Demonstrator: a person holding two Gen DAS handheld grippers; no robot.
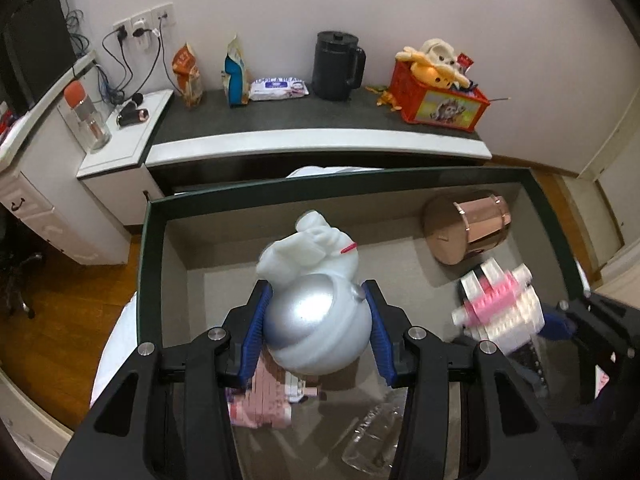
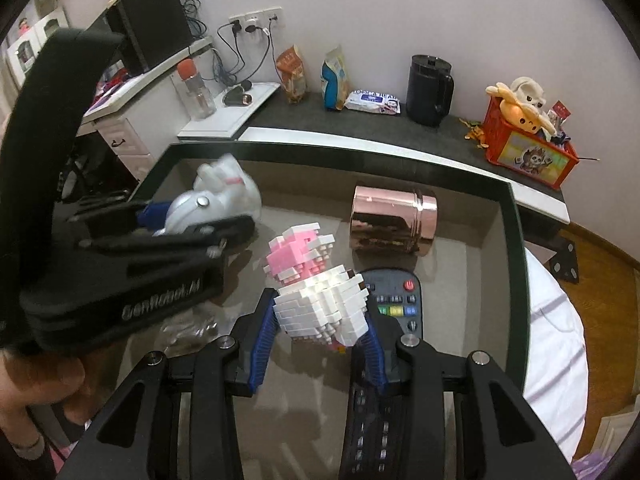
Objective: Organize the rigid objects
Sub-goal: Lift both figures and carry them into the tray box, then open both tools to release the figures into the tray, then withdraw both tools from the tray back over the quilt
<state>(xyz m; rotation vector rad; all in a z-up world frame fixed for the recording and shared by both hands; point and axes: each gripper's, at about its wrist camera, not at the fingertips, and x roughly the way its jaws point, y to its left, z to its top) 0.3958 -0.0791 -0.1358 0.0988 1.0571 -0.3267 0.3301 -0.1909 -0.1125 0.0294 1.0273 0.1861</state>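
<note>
- The left gripper (image 1: pixel 316 320) pinches a white figurine (image 1: pixel 316 304) by its silver ball base, held above the box (image 1: pixel 352 184).
- The right gripper (image 2: pixel 320 340) clamps its fingers (image 2: pixel 262 344) on a pink and white block model (image 2: pixel 320 300), above the remote (image 2: pixel 400 304) in the box.
- A copper canister (image 2: pixel 392 220) lies on its side in the box, beyond the remote.

Glass-top table (image 2: pixel 516 216), dark green rim. On it: copper can (image 2: pixel 394 222) lying on its side; remote (image 2: pixel 394 312) just in front of the can; clear bottle (image 1: pixel 376 436) and pink box (image 1: pixel 260 400) nearer cam, well left of the can.
</note>
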